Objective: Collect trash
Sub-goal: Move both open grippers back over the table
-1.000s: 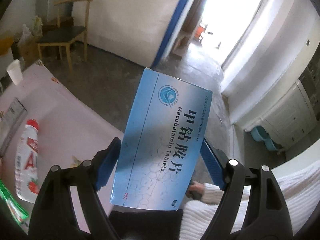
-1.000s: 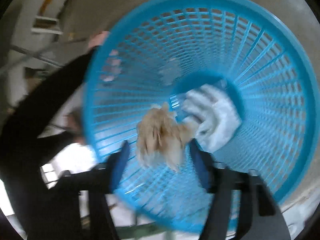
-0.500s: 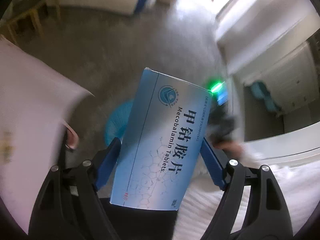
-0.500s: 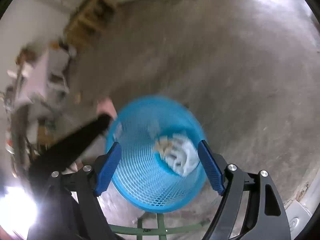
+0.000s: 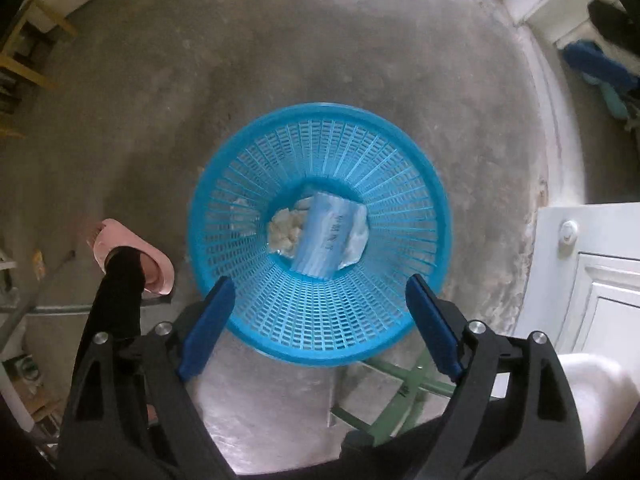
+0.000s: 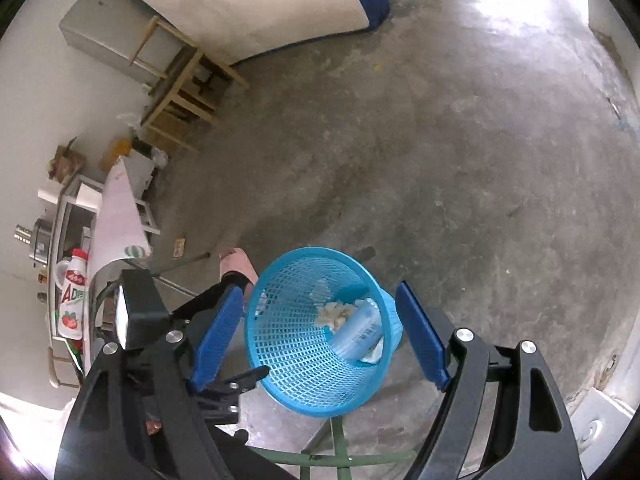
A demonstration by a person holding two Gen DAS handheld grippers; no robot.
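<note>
Concrete floor (image 5: 360, 60) carries our blue basket (image 5: 320, 340); the tablet box (image 5: 326, 236) lies inside. Our left claw (image 5: 318, 322) and right claw (image 6: 320, 332) both gape empty.

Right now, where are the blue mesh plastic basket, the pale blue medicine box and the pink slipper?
blue mesh plastic basket (image 5: 320, 354): left wrist view, near rim.
pale blue medicine box (image 5: 326, 236): left wrist view, printed face.
pink slipper (image 5: 154, 258): left wrist view, heel.

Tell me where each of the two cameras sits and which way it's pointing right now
Left wrist: on the left hand-held gripper, looking straight down into the blue basket; a black-trousered leg and pink slipper show.
Right wrist: on the right hand-held gripper, higher, tilted across the concrete floor; the same slipper shows.
Shared: basket, medicine box, crumpled tissue.
</note>
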